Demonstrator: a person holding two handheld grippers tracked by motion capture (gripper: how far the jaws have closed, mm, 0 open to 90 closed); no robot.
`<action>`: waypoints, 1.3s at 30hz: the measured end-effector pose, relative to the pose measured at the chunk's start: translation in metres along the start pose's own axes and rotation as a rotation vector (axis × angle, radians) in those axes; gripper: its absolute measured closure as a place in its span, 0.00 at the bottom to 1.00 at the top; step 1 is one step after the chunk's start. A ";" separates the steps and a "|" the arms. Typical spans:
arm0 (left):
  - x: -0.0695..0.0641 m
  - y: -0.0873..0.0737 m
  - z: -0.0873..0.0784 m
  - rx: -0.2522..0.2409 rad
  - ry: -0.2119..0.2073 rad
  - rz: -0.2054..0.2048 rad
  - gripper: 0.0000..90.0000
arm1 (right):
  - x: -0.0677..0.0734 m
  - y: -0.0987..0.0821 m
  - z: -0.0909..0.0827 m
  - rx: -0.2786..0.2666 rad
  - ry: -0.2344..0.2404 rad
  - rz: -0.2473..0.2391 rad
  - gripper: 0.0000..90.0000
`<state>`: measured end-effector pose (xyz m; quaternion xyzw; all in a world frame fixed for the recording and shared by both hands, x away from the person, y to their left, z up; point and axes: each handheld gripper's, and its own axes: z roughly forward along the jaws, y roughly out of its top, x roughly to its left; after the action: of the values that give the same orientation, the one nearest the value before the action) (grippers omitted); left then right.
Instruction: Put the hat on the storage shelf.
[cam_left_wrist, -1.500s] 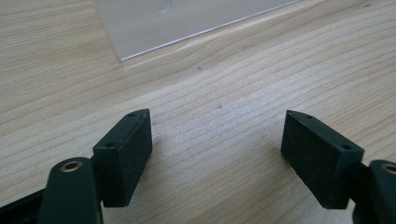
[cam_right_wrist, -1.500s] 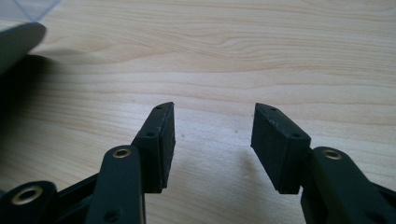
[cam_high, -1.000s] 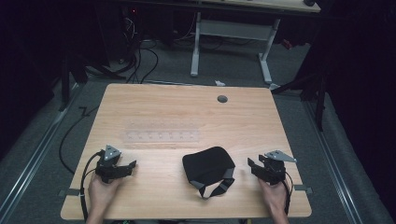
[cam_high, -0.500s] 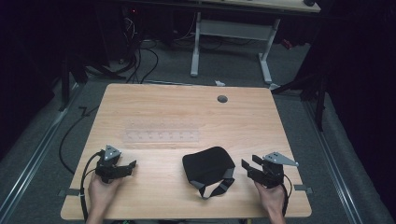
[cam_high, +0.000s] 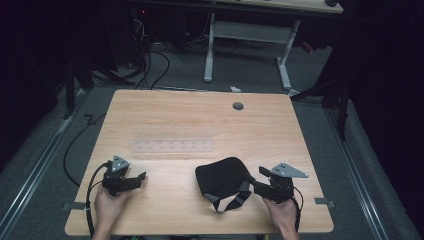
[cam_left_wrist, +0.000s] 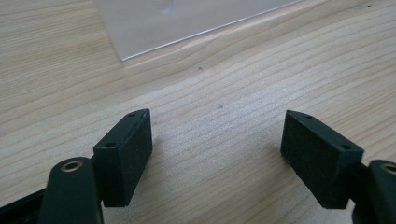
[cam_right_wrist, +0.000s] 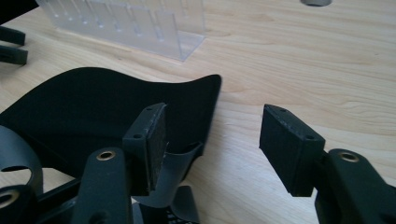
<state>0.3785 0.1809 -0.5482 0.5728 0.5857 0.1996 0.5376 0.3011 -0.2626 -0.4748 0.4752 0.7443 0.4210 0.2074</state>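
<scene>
Two hand-held grippers at the near edge of a light wooden table, one per hand, well apart.

Left gripper: near-left part of the table, held by the person's left hand; grey three-cornered plate on top, black cable trailing toward the near-left corner. Jaws spread wide, grasping nothing; bare wood grain between them in the left gripper view. Corner of a clear plastic rack lies ahead of the jaws in that view.

Right gripper: near-right part of the table, held by the person's right hand; grey plate on top. Jaws released and wide apart. In the right gripper view, one jaw sits over the edge of the black item and its grey strap; the other jaw stands over bare wood. No grasp closed on anything.

Black padded eye mask: flat on the table, near-centre, just beside the right gripper. Grey strap loops out toward the near edge.

Clear plastic rack: long, slotted, lying across the table's middle-left, beyond the mask and apart from it.

Round grey grommet: set in the table toward the far edge.

Floor beyond the table: grey carpet, white desk legs, loose black cables.
</scene>
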 end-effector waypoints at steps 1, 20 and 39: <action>0.000 0.000 0.000 0.000 0.000 0.000 0.28 | 0.002 0.000 0.001 0.004 0.006 0.003 0.46; 0.000 0.000 0.000 0.000 0.000 0.000 0.28 | 0.010 -0.008 0.025 0.035 0.044 0.023 0.40; 0.000 0.000 0.000 0.000 0.000 0.000 0.28 | 0.007 -0.017 0.042 0.091 0.082 0.053 0.44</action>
<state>0.3785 0.1810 -0.5482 0.5728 0.5856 0.1997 0.5376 0.3188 -0.2414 -0.5113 0.4858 0.7577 0.4112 0.1439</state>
